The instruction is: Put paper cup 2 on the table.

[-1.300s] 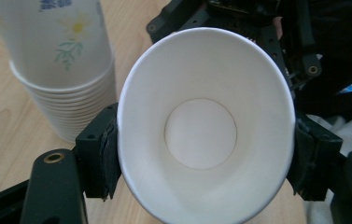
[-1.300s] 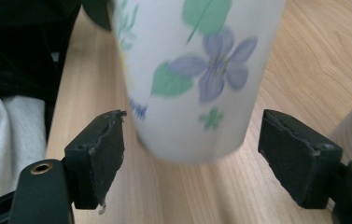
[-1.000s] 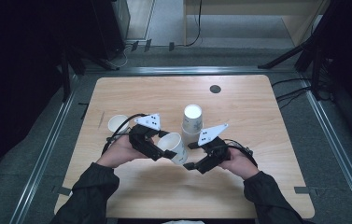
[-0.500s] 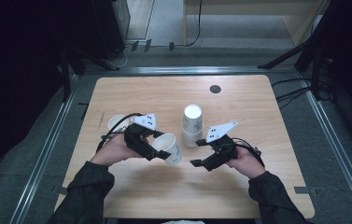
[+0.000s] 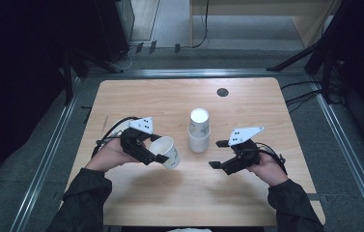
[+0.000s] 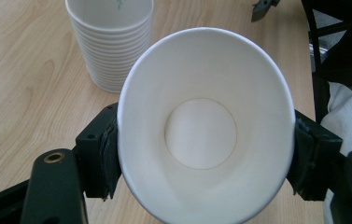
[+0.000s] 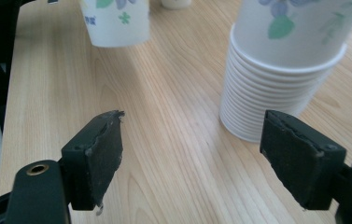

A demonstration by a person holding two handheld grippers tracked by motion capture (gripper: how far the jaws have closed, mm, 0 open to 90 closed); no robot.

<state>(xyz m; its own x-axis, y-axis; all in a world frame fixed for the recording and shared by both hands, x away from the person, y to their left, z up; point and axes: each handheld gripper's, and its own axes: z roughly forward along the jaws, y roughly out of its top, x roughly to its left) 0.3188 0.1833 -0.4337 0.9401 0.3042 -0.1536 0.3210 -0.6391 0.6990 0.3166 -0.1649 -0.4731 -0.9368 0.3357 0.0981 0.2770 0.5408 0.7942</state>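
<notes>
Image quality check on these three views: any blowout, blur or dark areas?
High view: table evenly lit, surroundings nearly black. Left gripper view: held cup interior near-white, mild glare, sharp. Right gripper view: jaws sharp, cup stack slightly soft, soft shadows on the wood.

I work in a test or recording bay of a lab, not a home or office. My bench is a plain wooden table (image 5: 170, 101) with a round cable port (image 5: 222, 92) set in its top. Metal rails (image 5: 49, 154) frame the table on a grey carpeted floor (image 5: 310, 130). Black stand legs (image 5: 295, 62) rest at the far edge, and cables (image 5: 200, 30) run across the floor there. The surroundings are dark. The only stock on the bench is a stack of paper cups (image 5: 199, 129).
</notes>
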